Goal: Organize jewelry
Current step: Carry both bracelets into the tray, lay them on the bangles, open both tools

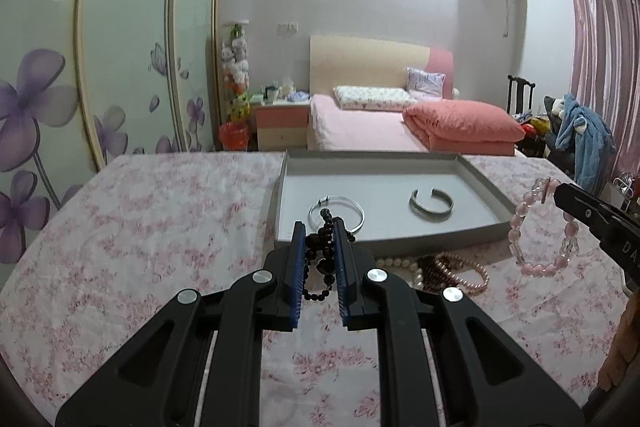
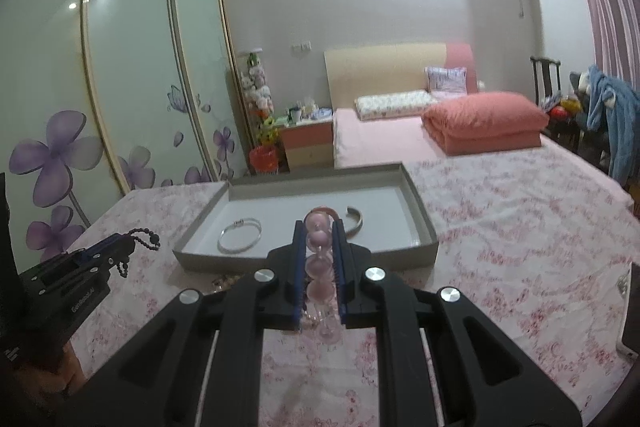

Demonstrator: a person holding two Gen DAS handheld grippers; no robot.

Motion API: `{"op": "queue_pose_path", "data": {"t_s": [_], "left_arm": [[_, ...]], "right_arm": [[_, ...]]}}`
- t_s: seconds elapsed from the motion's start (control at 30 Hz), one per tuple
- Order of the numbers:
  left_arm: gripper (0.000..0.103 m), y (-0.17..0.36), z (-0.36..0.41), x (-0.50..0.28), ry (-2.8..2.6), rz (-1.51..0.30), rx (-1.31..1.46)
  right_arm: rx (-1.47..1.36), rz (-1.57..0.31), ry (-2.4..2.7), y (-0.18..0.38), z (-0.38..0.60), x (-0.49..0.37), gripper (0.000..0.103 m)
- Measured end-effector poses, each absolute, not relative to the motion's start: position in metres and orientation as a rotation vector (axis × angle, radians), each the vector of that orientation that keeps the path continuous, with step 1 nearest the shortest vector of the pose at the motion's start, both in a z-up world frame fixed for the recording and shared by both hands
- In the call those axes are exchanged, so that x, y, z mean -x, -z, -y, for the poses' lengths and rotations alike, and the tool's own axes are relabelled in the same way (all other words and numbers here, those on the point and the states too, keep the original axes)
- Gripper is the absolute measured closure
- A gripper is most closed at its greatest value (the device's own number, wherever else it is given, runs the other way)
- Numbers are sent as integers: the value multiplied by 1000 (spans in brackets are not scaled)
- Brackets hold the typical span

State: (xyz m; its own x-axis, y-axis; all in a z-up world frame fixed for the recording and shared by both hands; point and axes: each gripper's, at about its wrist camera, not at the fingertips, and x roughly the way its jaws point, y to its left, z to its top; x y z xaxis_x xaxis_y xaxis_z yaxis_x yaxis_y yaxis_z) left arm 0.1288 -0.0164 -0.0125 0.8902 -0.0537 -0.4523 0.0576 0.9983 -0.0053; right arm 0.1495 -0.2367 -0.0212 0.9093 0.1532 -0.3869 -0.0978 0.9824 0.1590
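1. Far left on my feed: my left gripper (image 1: 319, 227) has its jaws pinched narrow on a black bead bracelet (image 1: 320, 259), and the loop dangles between the blue pads above the floral cloth (image 1: 160, 227).
2. Just ahead sits the grey tray (image 1: 486, 187). Inside it a thin silver bangle (image 1: 338, 213) lies on the left and a silver cuff (image 1: 431, 203) on the right, apart from each other.
3. In front of the tray's near wall, a heap of pearl strands (image 1: 440, 269) lies on the cloth.
4. Right side: my right gripper (image 2: 319, 227) is clamped narrow on a pink bead bracelet (image 1: 540, 227), hanging off the cloth, beside the tray's right corner.
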Motion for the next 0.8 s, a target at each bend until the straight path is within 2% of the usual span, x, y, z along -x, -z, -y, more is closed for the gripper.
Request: {"op": "queue_pose_path", "data": {"t_s": [0.47, 0.8], "left_arm": [[88, 1, 30, -132, 73, -408, 0], [88, -6, 31, -157, 78, -388, 21]], "right_arm": [[-81, -231, -72, -10, 228, -140, 90], [-90, -208, -67, -17, 229, -160, 90]]}}
